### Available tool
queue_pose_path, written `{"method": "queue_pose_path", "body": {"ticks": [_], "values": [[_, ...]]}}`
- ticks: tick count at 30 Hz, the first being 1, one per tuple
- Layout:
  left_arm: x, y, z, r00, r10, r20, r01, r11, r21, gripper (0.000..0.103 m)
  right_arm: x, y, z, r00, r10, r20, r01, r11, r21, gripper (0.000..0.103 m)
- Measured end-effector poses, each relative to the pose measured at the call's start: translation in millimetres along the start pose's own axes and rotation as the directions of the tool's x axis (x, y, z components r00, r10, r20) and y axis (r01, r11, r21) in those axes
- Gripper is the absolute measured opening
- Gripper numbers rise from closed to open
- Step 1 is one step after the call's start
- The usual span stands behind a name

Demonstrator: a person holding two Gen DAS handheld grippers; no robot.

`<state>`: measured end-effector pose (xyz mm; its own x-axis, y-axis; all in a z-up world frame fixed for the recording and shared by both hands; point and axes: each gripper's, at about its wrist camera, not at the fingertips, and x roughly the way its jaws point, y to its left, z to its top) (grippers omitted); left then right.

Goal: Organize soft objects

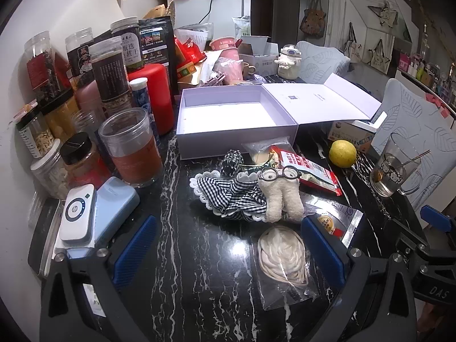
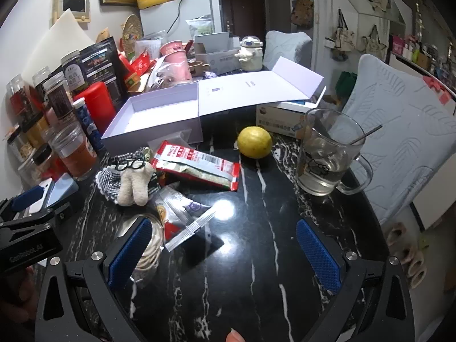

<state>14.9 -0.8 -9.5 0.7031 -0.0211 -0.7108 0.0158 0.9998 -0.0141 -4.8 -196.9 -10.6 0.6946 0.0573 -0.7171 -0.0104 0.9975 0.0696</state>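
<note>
Ahead of you on the worktop (image 1: pixel 205 270), the open box (image 1: pixel 228 119) sits at the back. Before it lies the cloth (image 1: pixel 228 196) with the plush (image 1: pixel 280 196) on top; the lemon (image 1: pixel 342 153) and mug (image 1: pixel 396 168) stand right, jars (image 1: pixel 131 148) left.

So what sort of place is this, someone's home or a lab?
Most likely a lived-in home, at a dining or kitchen table. The black marble tabletop is crowded with food jars, a lemon and a glass mug; a white fridge stands behind, and tote bags hang on the wall.
</note>
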Motion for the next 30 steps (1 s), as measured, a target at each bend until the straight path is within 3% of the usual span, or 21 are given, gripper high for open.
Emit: {"method": "queue_pose_path", "body": {"ticks": [30], "values": [[7.9, 6.1, 1.4, 0.999, -0.011, -0.036, 0.011, 1.000, -0.014, 0.103, 6.0, 7.6, 4.3, 0.999, 0.035, -0.010, -0.035, 0.999, -0.018, 0.103]]}}
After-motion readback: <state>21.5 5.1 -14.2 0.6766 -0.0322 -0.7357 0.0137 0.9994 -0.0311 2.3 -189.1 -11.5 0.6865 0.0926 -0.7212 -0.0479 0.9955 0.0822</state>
